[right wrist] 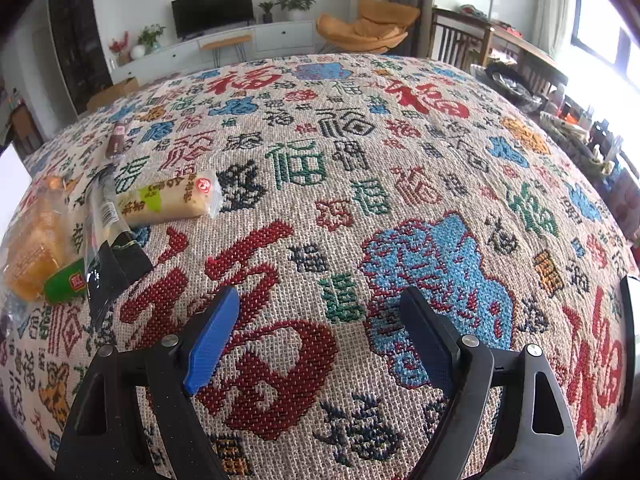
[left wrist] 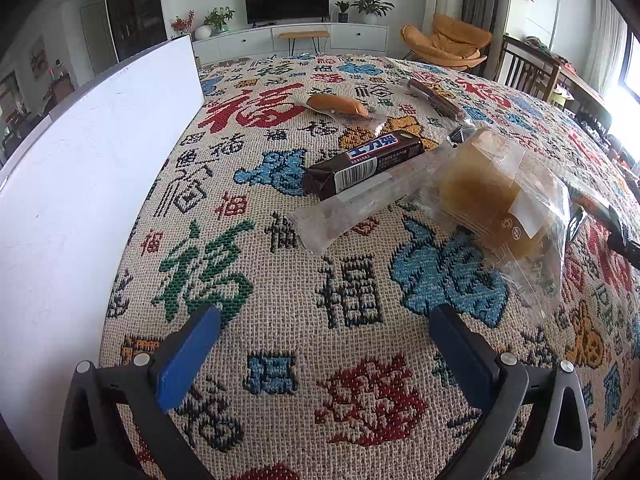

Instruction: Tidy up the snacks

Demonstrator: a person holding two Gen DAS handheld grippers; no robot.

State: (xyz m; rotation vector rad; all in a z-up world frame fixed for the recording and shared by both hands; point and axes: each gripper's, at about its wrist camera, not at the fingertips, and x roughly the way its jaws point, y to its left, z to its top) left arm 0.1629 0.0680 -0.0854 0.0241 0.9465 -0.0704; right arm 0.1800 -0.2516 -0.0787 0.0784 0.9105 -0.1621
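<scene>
Choc bar [left wrist: 366, 163] lies mid-cloth, long axis running near-left to far-right, resting on a clear wrapper [left wrist: 348, 210]; bread pack [left wrist: 500, 200] just right of it; white box [left wrist: 80, 184] walls the left edge; left gripper [left wrist: 326, 350] spread wide, nothing held; right gripper [right wrist: 320, 338] likewise, over bare tablecloth [right wrist: 400, 160].

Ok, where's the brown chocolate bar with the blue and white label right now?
In the left wrist view, the brown chocolate bar lies centre, overlapping a clear plastic wrapper, left of the bagged yellow cake.
</scene>
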